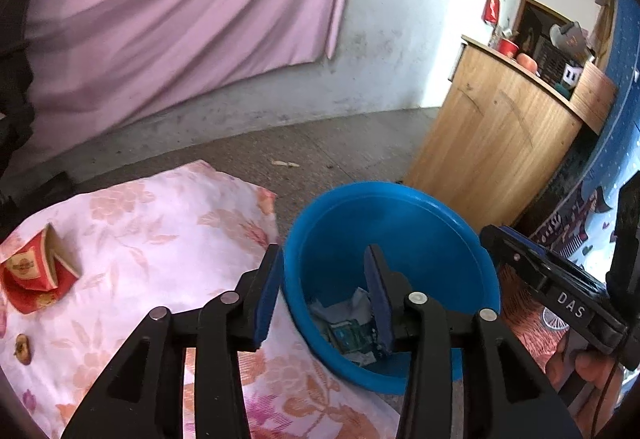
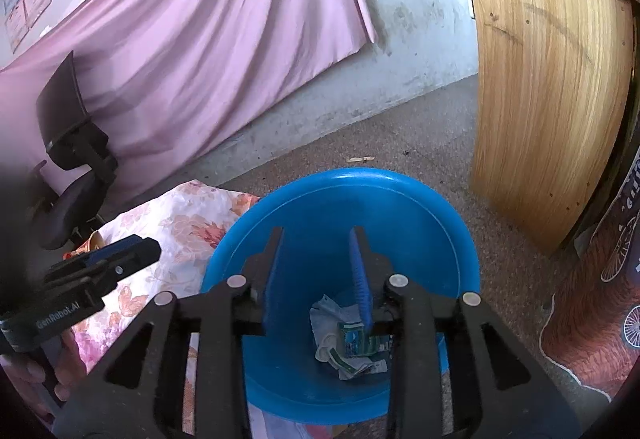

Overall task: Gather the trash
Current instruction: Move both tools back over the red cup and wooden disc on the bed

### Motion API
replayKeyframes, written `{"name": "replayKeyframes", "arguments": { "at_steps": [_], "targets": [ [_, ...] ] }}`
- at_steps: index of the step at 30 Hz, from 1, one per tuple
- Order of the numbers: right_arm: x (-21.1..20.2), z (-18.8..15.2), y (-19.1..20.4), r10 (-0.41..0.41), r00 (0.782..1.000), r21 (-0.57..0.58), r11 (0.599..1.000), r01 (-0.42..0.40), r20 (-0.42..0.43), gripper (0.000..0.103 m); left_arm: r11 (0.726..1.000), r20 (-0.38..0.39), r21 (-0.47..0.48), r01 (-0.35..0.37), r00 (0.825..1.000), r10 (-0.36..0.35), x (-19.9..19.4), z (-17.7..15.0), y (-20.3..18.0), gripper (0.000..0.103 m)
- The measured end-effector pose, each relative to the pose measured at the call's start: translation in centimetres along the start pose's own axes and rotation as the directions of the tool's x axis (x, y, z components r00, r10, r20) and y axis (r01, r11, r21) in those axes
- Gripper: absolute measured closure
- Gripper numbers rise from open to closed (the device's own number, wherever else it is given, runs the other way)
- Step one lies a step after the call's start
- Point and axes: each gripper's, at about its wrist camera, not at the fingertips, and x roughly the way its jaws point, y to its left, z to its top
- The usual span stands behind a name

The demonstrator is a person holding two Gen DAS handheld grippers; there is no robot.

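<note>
Crumpled white and green wrappers (image 2: 348,339) lie heaped at the bottom of a blue plastic basin (image 2: 420,223), while a flattened red paper cup (image 1: 36,275) rests on floral cloth.

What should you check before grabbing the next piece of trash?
1. Left gripper jaws open, nothing between them: ok.
2. Right gripper jaws open, nothing between them: ok.
3. Crumpled wrappers lie at the bottom of the blue basin: ok.
4. Red paper cup not yet collected, lying crushed on the floral cloth: not ok.
5. Small brown scrap also left on the cloth: not ok.
6. Trash elsewhere, out of view: cannot tell.
</note>
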Motion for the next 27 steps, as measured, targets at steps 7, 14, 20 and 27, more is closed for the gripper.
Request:
{"name": "replayKeyframes", "arguments": {
  "at_steps": [7, 14, 20, 27],
  "targets": [
    [-1.0, 0.3, 1.6, 0.002, 0.999, -0.038, 0.999, 0.0, 0.033, 0.03, 0.999, 0.043, -0.018, -0.045, 0.998, 0.046, -2.8, -0.1, 1.1, 0.058],
    [-2.8, 0.7, 3.4, -0.001, 0.995, -0.082, 0.997, 0.009, 0.095, 0.011, 0.993, 0.115, -0.066, -0.095, 0.988, 0.102, -6.8, -1.1, 2.9, 0.031],
    [-4.7, 0.9, 5.4, 0.029, 0.984, -0.111, 0.994, -0.009, 0.176, 0.0, 0.978, 0.281, -0.123, -0.167, 0.939, 0.196, -11.8, -2.2, 4.5, 0.002],
    [-6.0, 0.7, 8.7, 0.088, 0.961, -0.177, 0.983, -0.041, 0.262, 0.0, 0.95, 0.366, -0.198, -0.242, 0.881, 0.301, -16.2, -3.4, 7.0, 0.002]
  ]
}}
